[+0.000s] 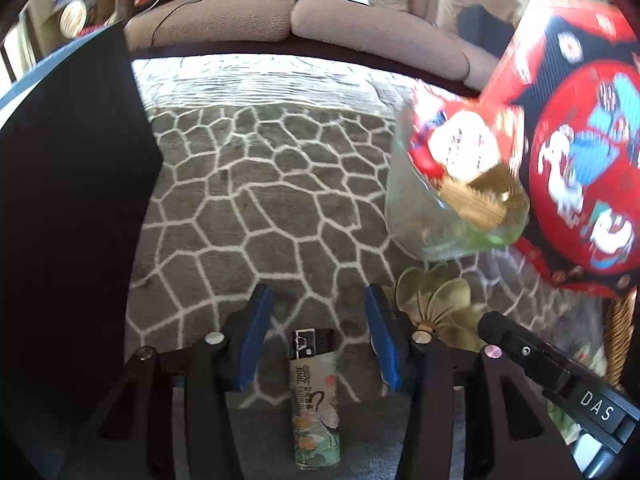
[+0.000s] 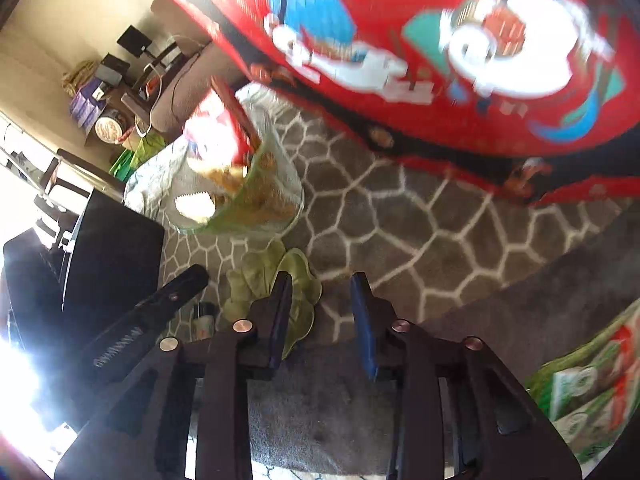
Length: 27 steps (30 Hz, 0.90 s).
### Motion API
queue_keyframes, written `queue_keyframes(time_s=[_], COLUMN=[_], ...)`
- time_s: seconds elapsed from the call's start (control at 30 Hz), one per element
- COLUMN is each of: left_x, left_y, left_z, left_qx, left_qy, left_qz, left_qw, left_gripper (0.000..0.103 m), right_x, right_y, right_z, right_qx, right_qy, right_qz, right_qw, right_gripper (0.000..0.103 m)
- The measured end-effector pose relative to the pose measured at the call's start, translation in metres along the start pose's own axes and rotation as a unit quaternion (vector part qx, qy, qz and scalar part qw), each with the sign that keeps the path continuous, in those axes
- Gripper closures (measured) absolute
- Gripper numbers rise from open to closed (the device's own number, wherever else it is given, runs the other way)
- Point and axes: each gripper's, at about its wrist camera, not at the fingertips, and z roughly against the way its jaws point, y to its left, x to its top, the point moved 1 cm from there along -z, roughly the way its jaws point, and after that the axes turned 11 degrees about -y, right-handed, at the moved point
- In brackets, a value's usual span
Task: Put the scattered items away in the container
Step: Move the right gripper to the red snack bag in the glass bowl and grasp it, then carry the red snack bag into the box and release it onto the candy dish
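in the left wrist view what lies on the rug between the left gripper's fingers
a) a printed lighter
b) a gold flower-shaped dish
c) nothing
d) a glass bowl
a) the printed lighter lies on the rug between the open fingers of the left gripper, untouched.

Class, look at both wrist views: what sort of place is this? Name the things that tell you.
Most likely a home living room. A beige sofa stands behind a grey patterned rug, and shelves cluttered with household items line the wall.
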Motion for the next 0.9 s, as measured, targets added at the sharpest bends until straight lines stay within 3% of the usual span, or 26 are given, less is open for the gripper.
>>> queue_keyframes(time_s=[0.1, 0.2, 0.37, 0.43, 0.53, 0.6, 0.67, 0.77, 0.8, 0.9], left_x=[0.009, 0.023, 0.048, 0.058, 0.066, 0.073, 0.077, 0.071, 0.067, 0.066], left_y=[0.010, 0.016, 0.017, 0.009, -0.004, -0.007, -0.010, -0.021, -0.023, -0.028], left_z=[0.011, 0.014, 0.007, -0.002, -0.008, -0.009, -0.009, -0.019, -0.027, -0.024], left_qx=[-0.024, -0.033, -0.038, -0.026, 0.001, 0.011, 0.023, 0.031, 0.030, 0.031], left_qy=[-0.017, -0.030, -0.042, -0.035, -0.022, -0.025, -0.025, 0.010, 0.022, 0.009], left_qz=[0.034, 0.068, 0.101, 0.083, 0.045, 0.032, 0.018, -0.008, -0.007, -0.014], left_qw=[0.9990, 0.9967, 0.9933, 0.9956, 0.9987, 0.9991, 0.9993, 0.9994, 0.9993, 0.9994], left_gripper=[0.051, 0.051, 0.051, 0.050, 0.051, 0.052, 0.054, 0.092, 0.098, 0.100], right_x=[0.012, 0.025, 0.039, 0.042, 0.044, 0.042, 0.042, 0.041, 0.040, 0.041], right_y=[0.003, 0.005, 0.009, 0.009, 0.021, 0.027, 0.033, 0.042, 0.041, 0.040], right_z=[0.013, 0.012, -0.003, -0.010, -0.023, -0.032, -0.035, -0.035, -0.034, -0.035], right_qx=[0.015, 0.043, 0.035, 0.016, -0.016, -0.013, -0.025, -0.037, -0.037, -0.040], right_qy=[-0.032, -0.044, -0.056, -0.051, -0.034, -0.016, -0.014, -0.009, -0.008, 0.000], right_qz=[-0.006, -0.052, -0.092, -0.100, -0.063, -0.058, -0.052, -0.036, -0.040, -0.038], right_qw=[0.999, 0.997, 0.994, 0.993, 0.997, 0.998, 0.998, 0.999, 0.998, 0.998], right_gripper=[0.074, 0.074, 0.074, 0.074, 0.078, 0.085, 0.086, 0.087, 0.087, 0.088])
